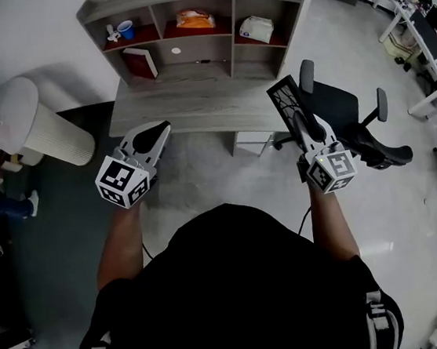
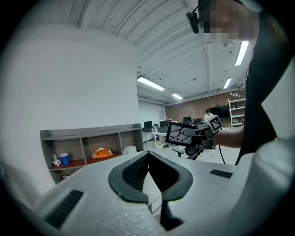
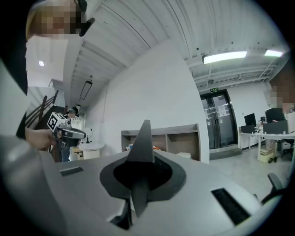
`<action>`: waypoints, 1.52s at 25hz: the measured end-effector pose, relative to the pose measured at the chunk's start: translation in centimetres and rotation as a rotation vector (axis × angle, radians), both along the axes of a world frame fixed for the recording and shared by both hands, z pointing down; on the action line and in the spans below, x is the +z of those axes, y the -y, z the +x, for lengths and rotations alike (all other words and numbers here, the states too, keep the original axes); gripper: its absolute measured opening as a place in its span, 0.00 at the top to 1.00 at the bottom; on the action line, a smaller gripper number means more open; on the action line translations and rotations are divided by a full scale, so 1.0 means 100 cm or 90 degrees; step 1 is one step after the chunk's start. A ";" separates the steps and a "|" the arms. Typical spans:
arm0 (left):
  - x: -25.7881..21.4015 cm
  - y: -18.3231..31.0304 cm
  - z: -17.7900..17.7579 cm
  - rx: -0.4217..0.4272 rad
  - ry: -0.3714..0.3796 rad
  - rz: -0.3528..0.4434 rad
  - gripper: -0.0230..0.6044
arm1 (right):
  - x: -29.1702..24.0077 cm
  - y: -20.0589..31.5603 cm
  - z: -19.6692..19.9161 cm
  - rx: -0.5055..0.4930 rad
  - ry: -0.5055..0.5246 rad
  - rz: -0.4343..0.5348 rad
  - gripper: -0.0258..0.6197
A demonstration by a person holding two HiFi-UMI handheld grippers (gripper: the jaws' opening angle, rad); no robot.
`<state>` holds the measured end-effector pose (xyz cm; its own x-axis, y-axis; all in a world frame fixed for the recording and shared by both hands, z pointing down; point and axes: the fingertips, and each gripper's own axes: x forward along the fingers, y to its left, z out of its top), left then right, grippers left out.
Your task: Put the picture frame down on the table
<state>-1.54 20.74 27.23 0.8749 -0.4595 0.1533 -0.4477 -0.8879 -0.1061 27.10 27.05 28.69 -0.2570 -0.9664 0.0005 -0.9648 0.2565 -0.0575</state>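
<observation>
The picture frame, black with a white cracked pattern, is held in the air over the desk's right front corner, with my right gripper shut on its lower edge. In the right gripper view the frame shows edge-on, clamped between the jaws. My left gripper hovers in front of the desk's left part, jaws together and holding nothing. The left gripper view shows the frame off to the right. The grey desk lies just ahead of both grippers.
A shelf unit on the desk's back holds a blue cup, an orange bag, a white pack and a red book. A black office chair stands at right, and a white ribbed cylinder at left.
</observation>
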 end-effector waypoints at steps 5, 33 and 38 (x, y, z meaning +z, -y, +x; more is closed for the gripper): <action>0.003 -0.001 0.020 -0.001 0.013 0.002 0.94 | 0.012 0.004 0.015 -0.005 0.008 -0.013 0.93; 0.051 0.030 -0.013 -0.074 0.015 -0.042 0.94 | 0.042 0.048 -0.007 -0.047 -0.026 -0.055 0.93; 0.054 0.031 -0.011 -0.069 0.018 -0.037 0.94 | 0.044 0.048 -0.009 -0.042 -0.026 -0.055 0.93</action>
